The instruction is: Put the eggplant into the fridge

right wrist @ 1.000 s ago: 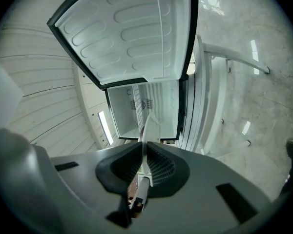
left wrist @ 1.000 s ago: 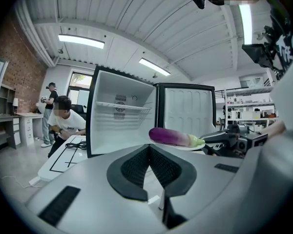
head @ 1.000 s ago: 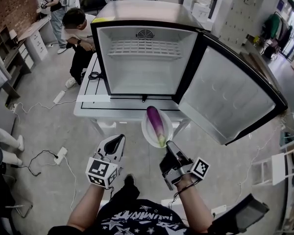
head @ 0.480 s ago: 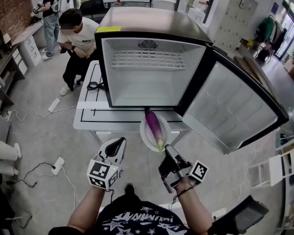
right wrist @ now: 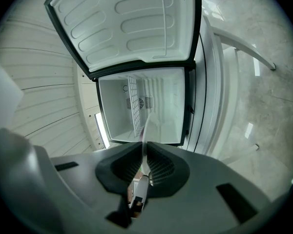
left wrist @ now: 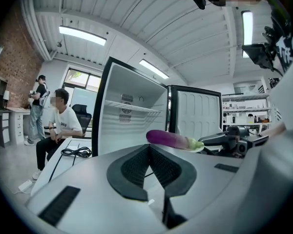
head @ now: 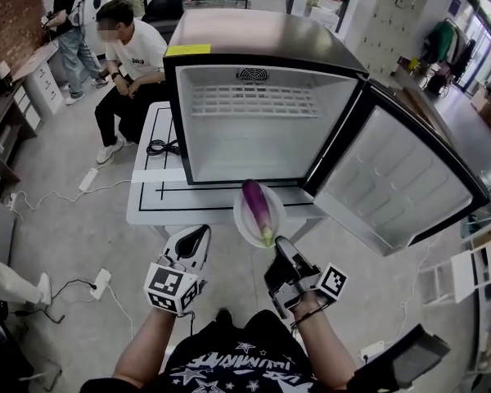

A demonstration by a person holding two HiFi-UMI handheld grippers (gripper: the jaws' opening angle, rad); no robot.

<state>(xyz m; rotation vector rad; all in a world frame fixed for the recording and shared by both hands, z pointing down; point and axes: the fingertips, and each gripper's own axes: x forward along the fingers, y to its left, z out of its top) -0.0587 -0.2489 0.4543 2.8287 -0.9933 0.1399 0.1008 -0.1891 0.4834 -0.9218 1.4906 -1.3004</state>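
Note:
A purple eggplant [head: 258, 205] with a green stem lies on a white plate [head: 242, 217], held in the air just in front of the table edge. My right gripper [head: 279, 245] is shut on the plate's near rim; in the right gripper view the plate [right wrist: 148, 128] shows edge-on between the jaws of the right gripper [right wrist: 144, 152]. The fridge [head: 262, 125] stands open and empty on the table, its door [head: 397, 182] swung out to the right. My left gripper [head: 199, 237] hovers shut and empty, left of the plate. The eggplant [left wrist: 170, 138] also shows beyond the left gripper [left wrist: 149, 148].
A white table [head: 159, 196] carries the fridge and a coiled black cable [head: 159, 147]. One person [head: 131, 56] sits behind the table at the left and another [head: 61, 15] stands farther back. Power strips and cords [head: 98, 283] lie on the floor at the left.
The plate with the eggplant has edged forward toward the open fridge, with both grippers following. The jaws of both grippers stay as they were.

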